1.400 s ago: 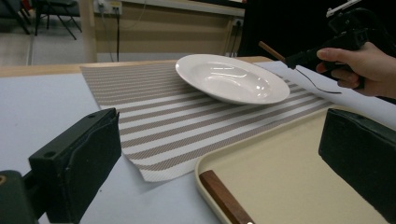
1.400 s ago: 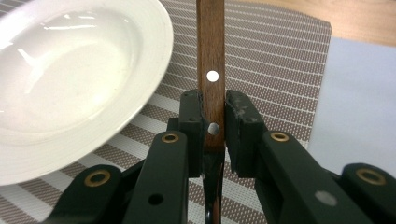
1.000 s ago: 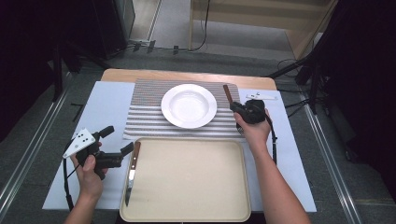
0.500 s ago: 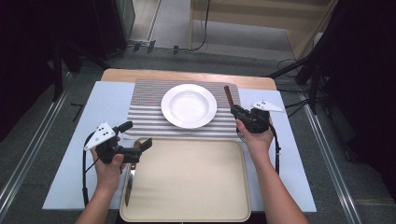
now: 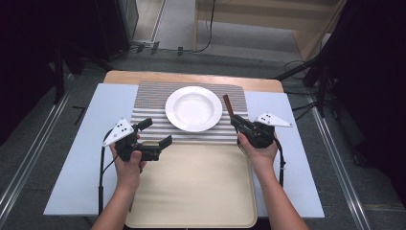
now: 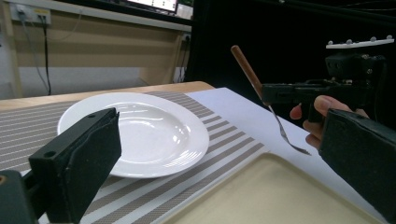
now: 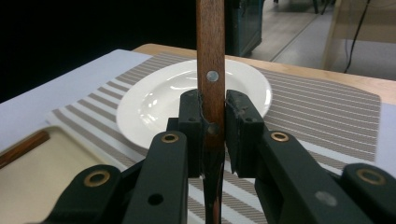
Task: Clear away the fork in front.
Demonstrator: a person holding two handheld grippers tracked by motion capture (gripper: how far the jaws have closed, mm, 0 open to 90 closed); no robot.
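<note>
While my left gripper (image 5: 155,133) has moved from beside the tray (image 5: 191,191) toward the plate (image 5: 193,108), jaws wide and empty, my right gripper (image 5: 238,123) clamps the fork (image 6: 261,93) handle between its pads, right of the plate.

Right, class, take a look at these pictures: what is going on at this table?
A person is laying a place setting with a hand-held gripper in each hand. The right hand-held gripper is shut on a wooden-handled fork, holding it in the air beside the white plate, which sits on a striped placemat. The left hand-held gripper is open and holds nothing, above the near left corner of the placemat by the beige tray.
</note>
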